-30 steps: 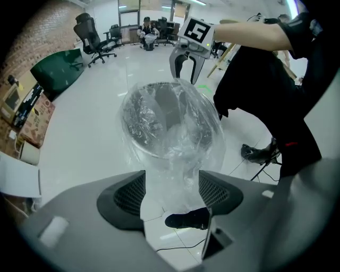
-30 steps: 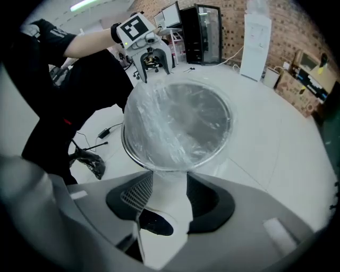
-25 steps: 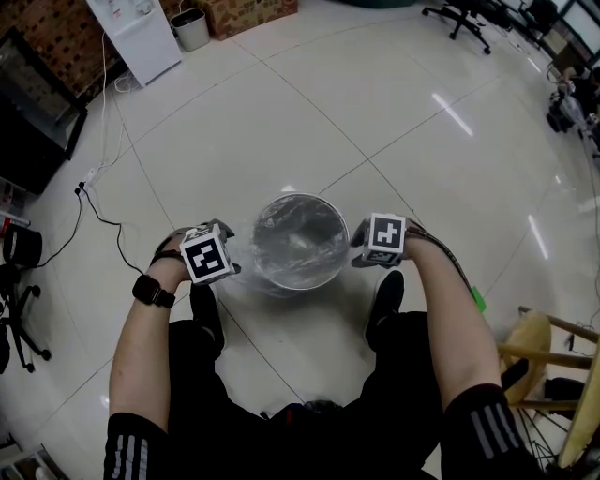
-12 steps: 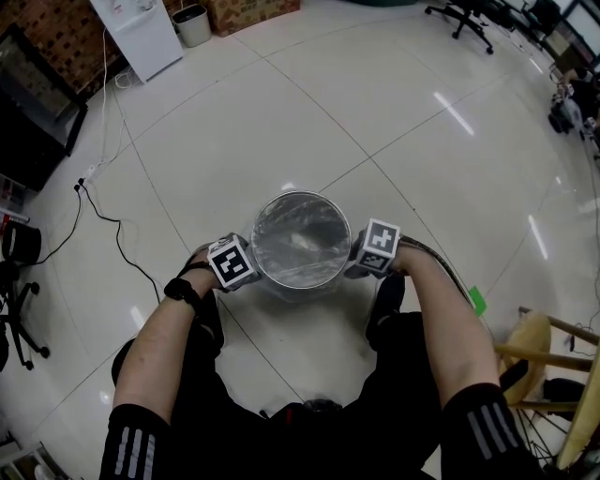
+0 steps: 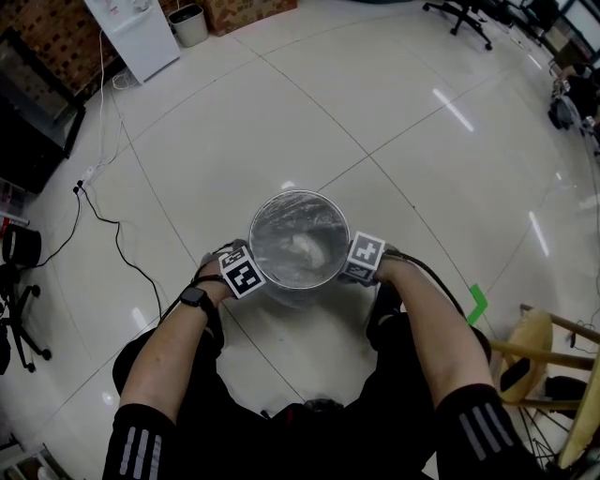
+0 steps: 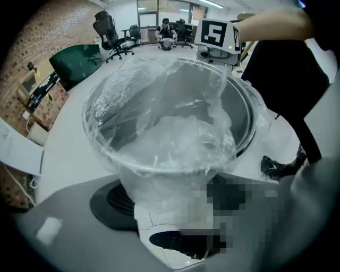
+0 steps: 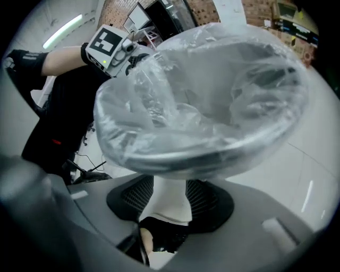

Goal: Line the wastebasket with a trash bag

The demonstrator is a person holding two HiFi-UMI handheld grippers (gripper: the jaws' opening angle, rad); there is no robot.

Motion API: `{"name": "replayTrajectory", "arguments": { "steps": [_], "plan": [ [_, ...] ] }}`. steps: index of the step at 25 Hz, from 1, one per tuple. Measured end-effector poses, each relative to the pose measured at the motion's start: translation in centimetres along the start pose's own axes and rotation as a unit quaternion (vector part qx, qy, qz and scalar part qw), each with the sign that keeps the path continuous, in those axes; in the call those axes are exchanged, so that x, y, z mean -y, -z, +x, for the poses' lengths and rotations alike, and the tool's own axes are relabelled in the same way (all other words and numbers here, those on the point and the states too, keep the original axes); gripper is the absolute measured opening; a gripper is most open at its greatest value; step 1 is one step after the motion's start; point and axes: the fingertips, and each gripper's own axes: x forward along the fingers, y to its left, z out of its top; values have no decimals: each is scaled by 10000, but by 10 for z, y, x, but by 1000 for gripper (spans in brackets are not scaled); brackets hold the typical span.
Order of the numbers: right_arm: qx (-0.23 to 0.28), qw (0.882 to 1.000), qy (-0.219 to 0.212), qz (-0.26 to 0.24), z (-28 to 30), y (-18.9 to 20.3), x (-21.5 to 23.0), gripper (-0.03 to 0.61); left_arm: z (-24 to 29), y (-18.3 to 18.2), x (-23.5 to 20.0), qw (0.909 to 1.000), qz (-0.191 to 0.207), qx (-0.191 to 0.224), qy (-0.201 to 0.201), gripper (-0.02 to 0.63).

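Note:
A round metal wastebasket stands on the floor between the person's feet. A clear trash bag lines it, its edge folded out over the rim. My left gripper is low against the basket's left side. Its jaws are opening, and loose bag film hangs over them and hides the pads. My right gripper is at the right side, shut on a bunched strip of the bag pulled down below the rim. Each gripper view shows the other gripper's marker cube across the basket.
The person's shoes stand close to the basket. A wooden chair is at the right, a green tape mark beside it. A cable runs over the floor at the left. A white cabinet and a small bin stand far back.
Both grippers have come down and inward to the basket's sides, drawing the bag's edge down over the rim. The left one moved further, from well left of the basket.

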Motion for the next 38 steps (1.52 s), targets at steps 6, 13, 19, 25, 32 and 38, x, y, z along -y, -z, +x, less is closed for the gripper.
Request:
{"name": "replayTrajectory", "arguments": {
  "steps": [6,13,19,25,32,38],
  "plan": [
    [-633,9951,50,-759,-28,8,-3,198,4,16,-20,9981,179,-422,-411,379],
    [-77,9960,397,-795,-101,-5,21,198,-33,13,-41,9981,289,-468,-259,376],
    [270,9903,1018,-909,-134,-33,40,193,-58,3,-101,9911,-265,-138,-1299,373],
    [690,9735,1612,-1471,-161,-84,39,189,-58,7,-105,9923,-420,-243,-1137,353],
    [822,9522,1856,-2284,-165,-140,18,149,-93,-8,-75,9988,-299,-148,-365,341],
    [153,9427,1609,-2920,-122,-150,2,150,-105,-29,-15,9984,65,114,558,339]
  ]
}}
